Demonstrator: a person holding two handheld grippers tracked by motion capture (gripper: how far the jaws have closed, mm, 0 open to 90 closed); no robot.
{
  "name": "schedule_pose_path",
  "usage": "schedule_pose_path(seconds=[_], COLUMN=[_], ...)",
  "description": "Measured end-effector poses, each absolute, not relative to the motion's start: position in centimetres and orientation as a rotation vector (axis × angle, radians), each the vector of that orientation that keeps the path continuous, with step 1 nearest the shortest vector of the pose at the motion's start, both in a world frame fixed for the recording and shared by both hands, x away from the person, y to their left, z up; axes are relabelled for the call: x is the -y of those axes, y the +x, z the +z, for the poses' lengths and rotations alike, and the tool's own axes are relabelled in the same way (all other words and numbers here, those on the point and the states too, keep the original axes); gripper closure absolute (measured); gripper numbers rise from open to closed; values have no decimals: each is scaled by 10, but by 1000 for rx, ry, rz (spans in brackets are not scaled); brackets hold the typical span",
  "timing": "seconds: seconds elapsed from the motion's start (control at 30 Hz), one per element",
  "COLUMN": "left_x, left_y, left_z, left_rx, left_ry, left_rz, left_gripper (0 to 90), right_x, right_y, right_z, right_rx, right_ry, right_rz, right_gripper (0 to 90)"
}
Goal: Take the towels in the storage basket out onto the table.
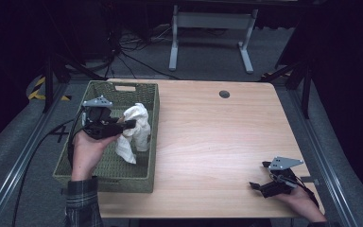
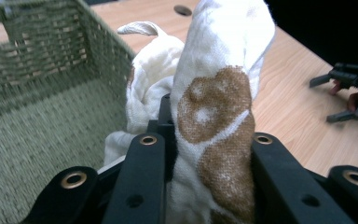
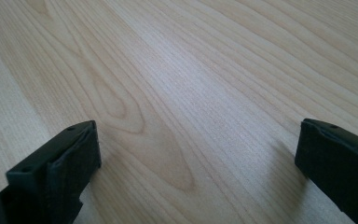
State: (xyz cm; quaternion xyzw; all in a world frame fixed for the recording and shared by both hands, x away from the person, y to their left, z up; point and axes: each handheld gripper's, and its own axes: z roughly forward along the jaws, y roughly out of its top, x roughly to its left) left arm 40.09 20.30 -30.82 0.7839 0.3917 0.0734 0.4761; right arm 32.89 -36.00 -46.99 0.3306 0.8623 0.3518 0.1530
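Over the green woven basket (image 1: 149,137) at the counter's left side, I hold a white cloth (image 1: 136,124) lifted above the basket floor, near its right wall. My left tongs (image 1: 128,124) are clenched on the cloth, and its lower end hangs down toward the woven bottom. From the left gripper view, the cloth (image 2: 214,112) runs up between my two black jaws, pinched tight, and it carries a brown printed patch with pale round spots; a second fold of the same cloth bunches behind it, ending in a little curled tip. The basket's woven wall (image 2: 37,51) rises at the left of that view, with its floor below.

My left hand (image 1: 87,151) reaches in from the bottom edge, a plaid sleeve (image 1: 81,201) at the wrist.

Well apart, at the near right corner of the light wooden counter (image 1: 212,137), my right tongs (image 1: 260,176) rest low against the surface, released, jaws spread wide with bare wood grain (image 3: 191,102) between them. My right hand (image 1: 302,198) grips them from behind. A small dark round hole (image 1: 224,94) sits in the counter near its far edge. Beyond the counter, a white frame (image 1: 212,33) stands on the grey floor among black cables.
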Motion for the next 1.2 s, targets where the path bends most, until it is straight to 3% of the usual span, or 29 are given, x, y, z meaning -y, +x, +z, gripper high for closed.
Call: schedule_pose_path(seconds=[0.5, 1.2], left_x=[-185, -102], left_y=[399, 397], left_z=[-255, -226], left_rx=[-840, -611], left_ry=[1848, 1864], left_rz=[202, 139], left_gripper=[773, 774], right_x=[360, 360], right_y=[329, 329], right_z=[-470, -470], right_rx=[-2473, -2475], right_ry=[948, 948], right_rz=[1009, 1007], right_gripper=[4, 4])
